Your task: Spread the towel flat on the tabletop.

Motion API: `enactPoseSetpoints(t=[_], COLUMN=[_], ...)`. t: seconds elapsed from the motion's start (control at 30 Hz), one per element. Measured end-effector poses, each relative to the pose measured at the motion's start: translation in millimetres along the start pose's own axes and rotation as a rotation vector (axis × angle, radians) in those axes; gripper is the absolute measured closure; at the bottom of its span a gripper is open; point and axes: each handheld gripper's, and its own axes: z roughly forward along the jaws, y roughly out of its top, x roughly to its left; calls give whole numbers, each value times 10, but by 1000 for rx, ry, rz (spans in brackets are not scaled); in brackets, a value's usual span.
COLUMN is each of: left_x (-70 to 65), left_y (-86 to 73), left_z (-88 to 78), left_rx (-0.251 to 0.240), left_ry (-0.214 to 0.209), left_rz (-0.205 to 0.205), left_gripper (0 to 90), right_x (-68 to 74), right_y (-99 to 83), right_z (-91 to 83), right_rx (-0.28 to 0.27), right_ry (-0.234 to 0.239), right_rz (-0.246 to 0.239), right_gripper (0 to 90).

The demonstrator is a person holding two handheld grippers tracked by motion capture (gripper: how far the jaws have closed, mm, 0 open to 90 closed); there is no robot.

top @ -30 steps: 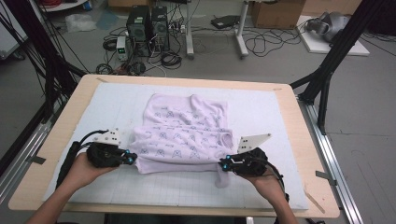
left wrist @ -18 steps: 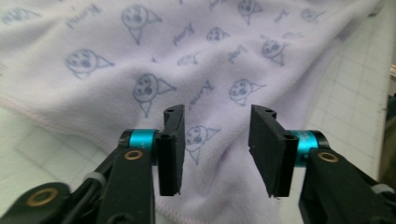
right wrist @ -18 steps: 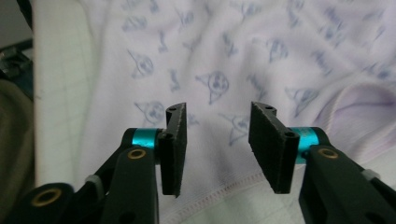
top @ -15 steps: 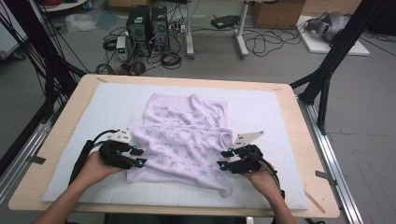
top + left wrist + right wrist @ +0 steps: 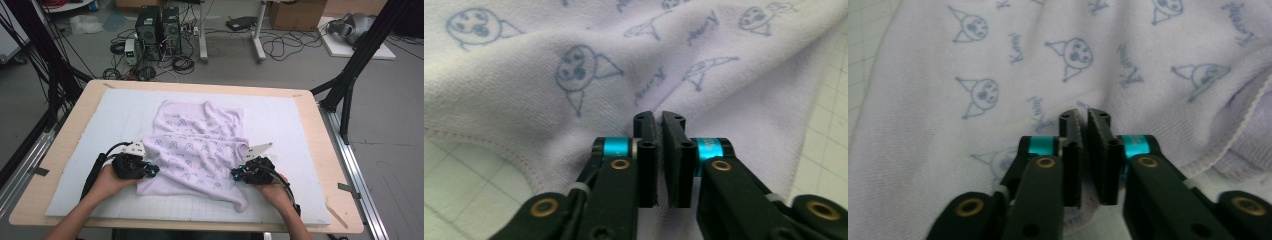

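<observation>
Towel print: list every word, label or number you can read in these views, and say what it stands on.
Script word, repeated between the cartoon faces on the lilac towel: begins with "K", the rest too blurred to read.
Same word on the towel in the left gripper view: blurred, unreadable.
No legible numbers, brands or signs elsewhere.

Both forearms enter from the bottom of the high view, hands low and level. The left gripper, lower left of centre, and the right gripper, lower right of centre, point inward toward each other, jaws just closed together.
</observation>
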Motion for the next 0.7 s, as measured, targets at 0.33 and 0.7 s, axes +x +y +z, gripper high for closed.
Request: enactPoseSetpoints(t=[0.33,0.7], left_x=[-183,-494], left_y=[-87,-125], left_z=[-219,-552], left_rx=[-13,-68], left_ry=[-22,-56], left_rz=[30,68], left_gripper=[866,868], right_x=[144,478], right_y=[-2,-47], right_z=[-185,-494], right_rx=[-56,-112], right_ry=[45,79], right_rz=[5,-30], right_gripper=[864,867])
